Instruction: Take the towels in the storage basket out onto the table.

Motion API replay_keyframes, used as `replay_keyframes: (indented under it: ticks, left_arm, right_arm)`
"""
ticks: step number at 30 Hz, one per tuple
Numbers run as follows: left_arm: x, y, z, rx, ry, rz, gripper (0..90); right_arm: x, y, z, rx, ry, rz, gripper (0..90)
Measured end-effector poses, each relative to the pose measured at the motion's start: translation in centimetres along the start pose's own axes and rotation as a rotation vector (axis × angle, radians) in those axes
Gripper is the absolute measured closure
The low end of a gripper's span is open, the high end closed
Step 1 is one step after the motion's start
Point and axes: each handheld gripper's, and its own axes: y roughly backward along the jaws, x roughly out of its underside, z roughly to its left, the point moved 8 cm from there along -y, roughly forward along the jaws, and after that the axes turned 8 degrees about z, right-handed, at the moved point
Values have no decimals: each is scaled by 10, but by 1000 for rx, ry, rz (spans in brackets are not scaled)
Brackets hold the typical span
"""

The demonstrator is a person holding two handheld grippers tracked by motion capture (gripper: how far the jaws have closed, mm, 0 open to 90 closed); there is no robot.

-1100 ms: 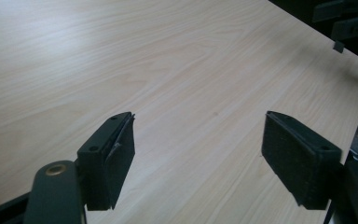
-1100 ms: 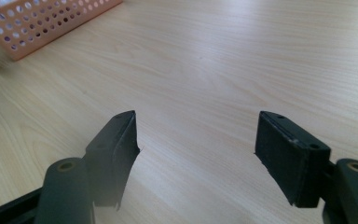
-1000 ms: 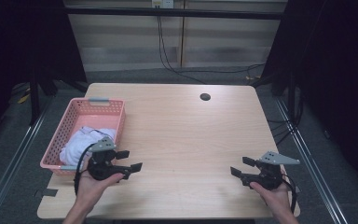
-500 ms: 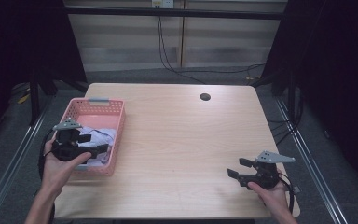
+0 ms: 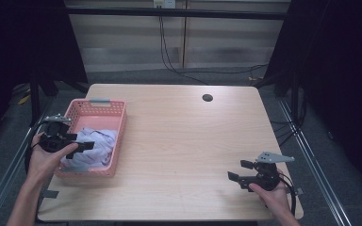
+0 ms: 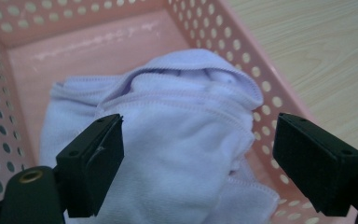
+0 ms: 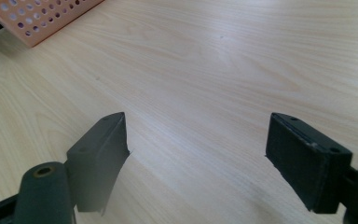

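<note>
while the left gripper (image 5: pixel 78 143) hangs over the pink basket (image 5: pixel 118 141), jaws just spread wide above the lilac cloth (image 6: pixel 177 140) inside, the right gripper (image 5: pixel 240 172), also freshly opened and empty, sits well apart.

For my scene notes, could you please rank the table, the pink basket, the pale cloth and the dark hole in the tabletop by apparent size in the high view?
Largest to smallest:
1. table
2. pink basket
3. pale cloth
4. dark hole

Left gripper (image 5: pixel 78 143) is held in the left hand (image 5: pixel 45 153) at the left side, jaws spread wide, just opened further, nothing clamped. Right gripper (image 5: pixel 240 172) is held low in the right hand (image 5: pixel 271 190), jaws likewise opened wide, empty.
</note>
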Motion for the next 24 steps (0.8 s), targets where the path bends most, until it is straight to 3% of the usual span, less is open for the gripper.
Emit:
replay_keyframes:
  ticks: [3,6,7,8,9,12,13,14,15,16,17,18,21,24]
  left_arm:
    - [5,-11,11,-23,20,52,165]
    - [10,-19,14,-7,22,111,162]
    - [12,-22,17,-26,40,141,163]
    - [12,-22,17,-26,40,141,160]
    - [14,-27,20,-48,38,192,152]
    - [15,-31,19,-36,18,217,139]
    - [16,-39,19,-22,37,248,114]
    - [16,-39,19,-22,37,248,87]
    - [18,-46,20,10,52,289,41]
    - [18,-46,20,10,52,289,8]
    - [19,-53,20,18,60,328,0]
    - [17,-54,19,12,70,329,0]
    - [16,-59,18,-7,51,371,0]
    - [16,-64,21,24,70,395,0]
  right_arm:
    - [0,-2,0,-2,-1,9,204]
    - [0,-3,1,-5,5,11,202]
    - [0,-3,1,-3,4,13,202]
    - [0,-3,1,-4,2,15,200]
    - [1,-4,1,-6,1,19,197]
    - [2,-5,1,-8,1,27,188]
    - [2,-5,2,-13,2,32,188]
    - [2,-5,2,-13,2,32,188]
    - [2,-5,3,-18,10,30,188]
    - [2,-5,3,-18,10,30,188]
    - [2,-6,3,-21,12,32,188]
    - [2,-6,3,-18,14,31,189]
    - [2,-7,3,-22,8,40,188]
    - [3,-8,3,-19,18,47,189]
